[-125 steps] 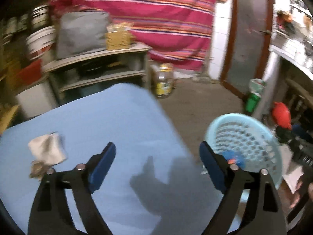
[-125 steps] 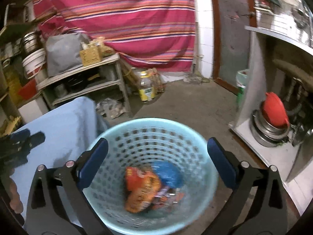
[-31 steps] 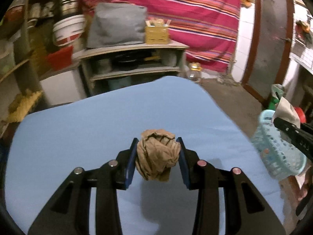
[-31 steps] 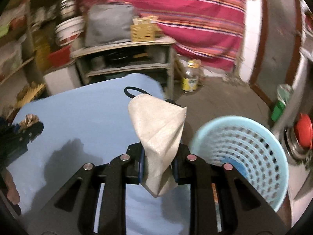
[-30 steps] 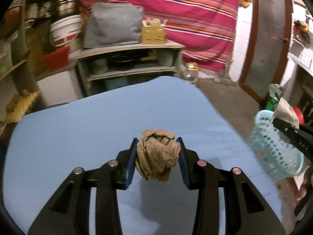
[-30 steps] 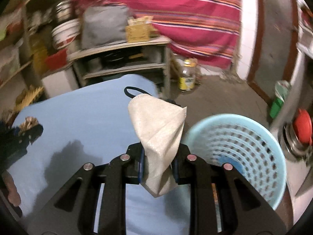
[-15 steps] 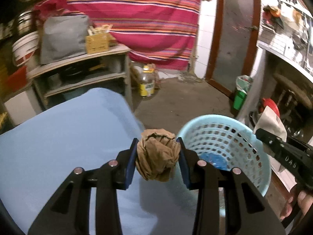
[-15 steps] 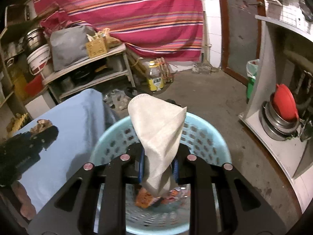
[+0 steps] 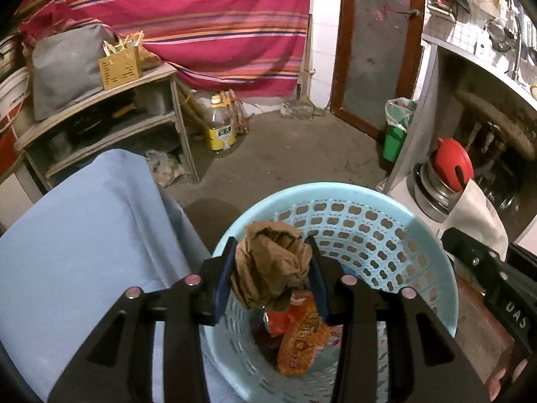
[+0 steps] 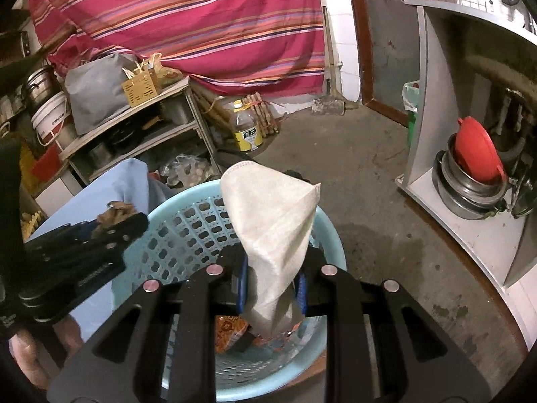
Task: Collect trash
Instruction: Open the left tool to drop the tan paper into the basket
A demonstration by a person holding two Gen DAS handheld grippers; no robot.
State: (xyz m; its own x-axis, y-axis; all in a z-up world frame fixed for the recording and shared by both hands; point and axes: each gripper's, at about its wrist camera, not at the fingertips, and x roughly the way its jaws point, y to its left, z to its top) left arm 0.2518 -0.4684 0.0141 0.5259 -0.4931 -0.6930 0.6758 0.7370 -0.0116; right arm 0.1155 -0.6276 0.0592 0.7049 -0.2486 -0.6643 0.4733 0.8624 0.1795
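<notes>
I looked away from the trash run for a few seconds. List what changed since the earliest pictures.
Both grippers, then empty and open, now carry trash above the light blue basket: the left gripper has the crumpled brown paper between jaws that have just been opening, and the right gripper pinches the white face mask. The basket's orange snack wrapper stayed put.

Plastic, paper and cloth, as I saw them

I saw a smooth perforated plastic basket (image 9: pixel 376 231), crumpled matt brown paper (image 9: pixel 272 265), a soft woven white mask (image 10: pixel 272 221), a glossy orange foil wrapper (image 9: pixel 298 339), matt blue cloth (image 9: pixel 84 235), rough concrete floor (image 9: pixel 285 154) and shiny steel pots (image 10: pixel 470 191).
</notes>
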